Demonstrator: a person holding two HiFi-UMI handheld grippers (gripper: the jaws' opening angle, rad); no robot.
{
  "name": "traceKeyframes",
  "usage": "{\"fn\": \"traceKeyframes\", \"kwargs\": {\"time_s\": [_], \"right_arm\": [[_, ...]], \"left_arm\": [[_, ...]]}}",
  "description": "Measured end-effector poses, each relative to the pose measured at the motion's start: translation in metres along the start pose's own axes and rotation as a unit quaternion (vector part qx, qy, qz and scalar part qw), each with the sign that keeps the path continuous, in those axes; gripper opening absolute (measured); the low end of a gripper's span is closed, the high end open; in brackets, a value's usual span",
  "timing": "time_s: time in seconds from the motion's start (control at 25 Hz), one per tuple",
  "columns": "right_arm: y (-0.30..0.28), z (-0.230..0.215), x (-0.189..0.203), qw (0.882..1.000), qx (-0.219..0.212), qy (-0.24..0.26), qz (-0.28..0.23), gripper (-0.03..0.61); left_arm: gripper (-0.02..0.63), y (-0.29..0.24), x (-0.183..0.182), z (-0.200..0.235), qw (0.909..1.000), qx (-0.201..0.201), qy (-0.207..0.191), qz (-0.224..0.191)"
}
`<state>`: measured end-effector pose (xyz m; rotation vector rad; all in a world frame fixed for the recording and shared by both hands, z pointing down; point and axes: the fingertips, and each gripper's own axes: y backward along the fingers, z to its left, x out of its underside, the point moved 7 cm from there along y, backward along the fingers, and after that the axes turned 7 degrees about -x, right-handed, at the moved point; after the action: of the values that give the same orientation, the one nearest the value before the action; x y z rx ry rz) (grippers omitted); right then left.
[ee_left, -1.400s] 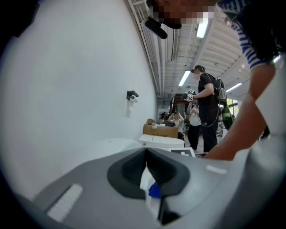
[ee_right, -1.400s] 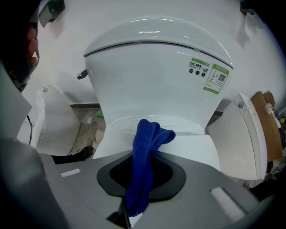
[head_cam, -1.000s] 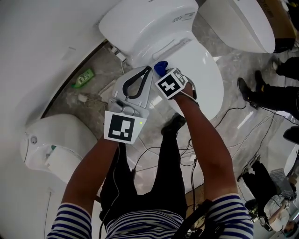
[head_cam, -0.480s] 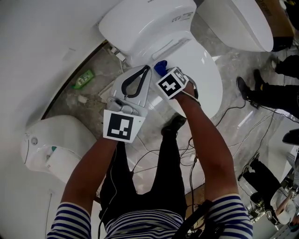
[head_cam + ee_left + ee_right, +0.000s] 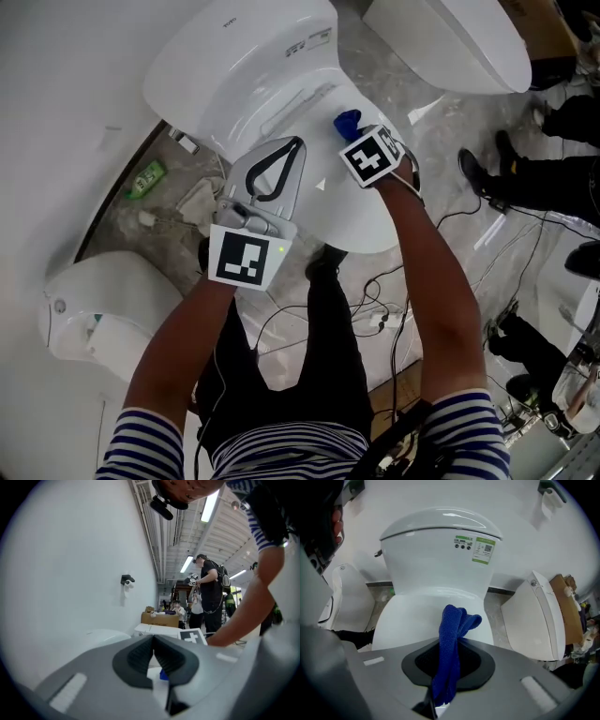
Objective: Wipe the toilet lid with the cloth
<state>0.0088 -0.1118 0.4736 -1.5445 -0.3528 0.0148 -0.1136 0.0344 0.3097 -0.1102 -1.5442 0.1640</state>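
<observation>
Cloth [image 5: 451, 639] is sitting clamped in your right gripper [image 5: 448, 670], toilet lid [image 5: 405, 620] lying straight ahead at frame centre — probably not touching — your left gripper [image 5: 153, 657] is hanging closed, empty.

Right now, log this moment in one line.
left gripper: shut, empty | right gripper: shut on blue cloth | cloth over closed toilet lid | contact: unclear

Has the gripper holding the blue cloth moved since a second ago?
Yes. The right gripper, shut on the blue terry cloth, has slid rightward across the white toilet lid, judged against the green-and-white sticker on the tank.
</observation>
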Motion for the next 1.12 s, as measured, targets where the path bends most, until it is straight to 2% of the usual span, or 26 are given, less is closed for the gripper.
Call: {"fn": "traceKeyframes", "kwargs": {"time_s": [0.24,0.52,0.76,1.12], "right_arm": [[-0.002,-0.064,0.036,1.0,0.01,-0.005,0.014,0.06],[-0.011,-0.105,0.048,1.0,0.014,-0.001,0.009,0.06],[-0.021,-0.111,0.04,1.0,0.011,0.013,0.006,0.06],[-0.01,-0.076,0.033,0.999,0.017,0.028,0.008,0.06]], "left_arm": [[0.005,-0.057,0.002,-0.03,0.9999,0.015,-0.002,0.003],[0.005,-0.092,0.01,-0.056,0.9996,0.026,-0.006,0.009],[0.005,-0.098,0.016,-0.057,0.9997,0.021,-0.006,0.014],[0.005,-0.064,0.004,-0.044,0.9999,0.007,-0.01,-0.003]]}}
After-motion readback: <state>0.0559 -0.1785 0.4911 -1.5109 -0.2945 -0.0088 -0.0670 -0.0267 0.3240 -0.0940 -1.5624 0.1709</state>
